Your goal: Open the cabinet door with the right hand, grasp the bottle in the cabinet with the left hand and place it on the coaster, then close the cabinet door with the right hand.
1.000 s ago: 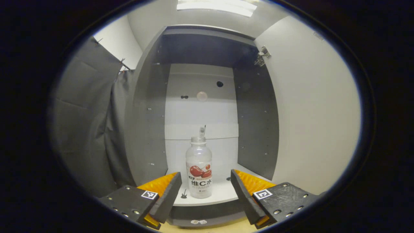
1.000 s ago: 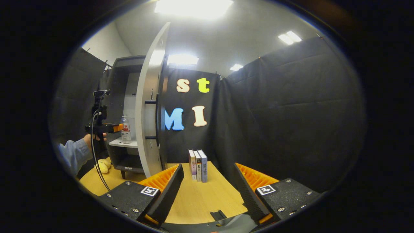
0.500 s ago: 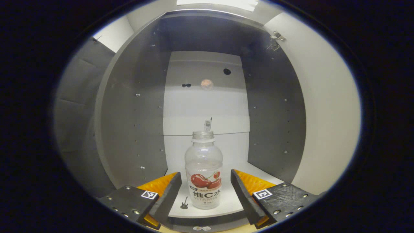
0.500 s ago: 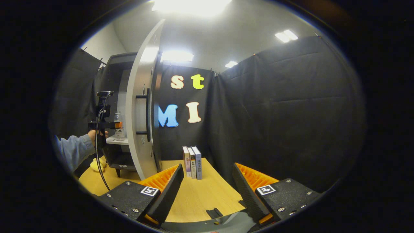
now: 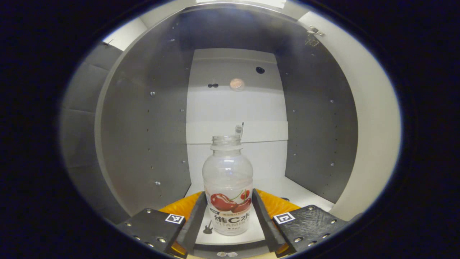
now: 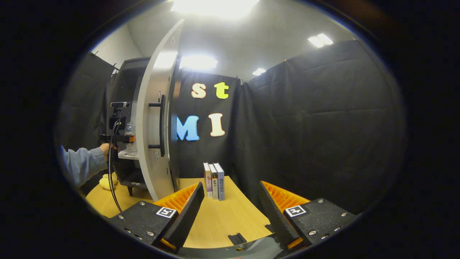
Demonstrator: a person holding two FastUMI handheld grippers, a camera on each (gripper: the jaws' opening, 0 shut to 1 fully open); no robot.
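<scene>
The clear bottle [image 5: 228, 180] with a red fruit label stands uncapped on the white shelf [image 5: 287, 189] inside the grey cabinet [image 5: 143, 126]. My left gripper [image 5: 228, 219] has reached into the cabinet, and both fingers press on the bottle's lower sides. In the right gripper view the cabinet door [image 6: 152, 118] stands wide open with its dark bar handle [image 6: 161, 126] facing me. Past the door's edge I see the left gripper [image 6: 120, 137] at the bottle [image 6: 130, 143], held by a hand with a blue sleeve [image 6: 81, 163]. My right gripper [image 6: 230, 212] is open over the wooden table [image 6: 222, 216], holding nothing.
Three books [image 6: 214, 181] stand upright on the table by the black cloth wall. A yellow soft object [image 6: 103, 181] lies at the cabinet's foot. A small dark flat piece [image 6: 237, 238] sits on the table just before my right fingers.
The left gripper moved forward into the cabinet and its fingers closed in from either side onto the bottle. The right gripper stayed open and barely shifted.
</scene>
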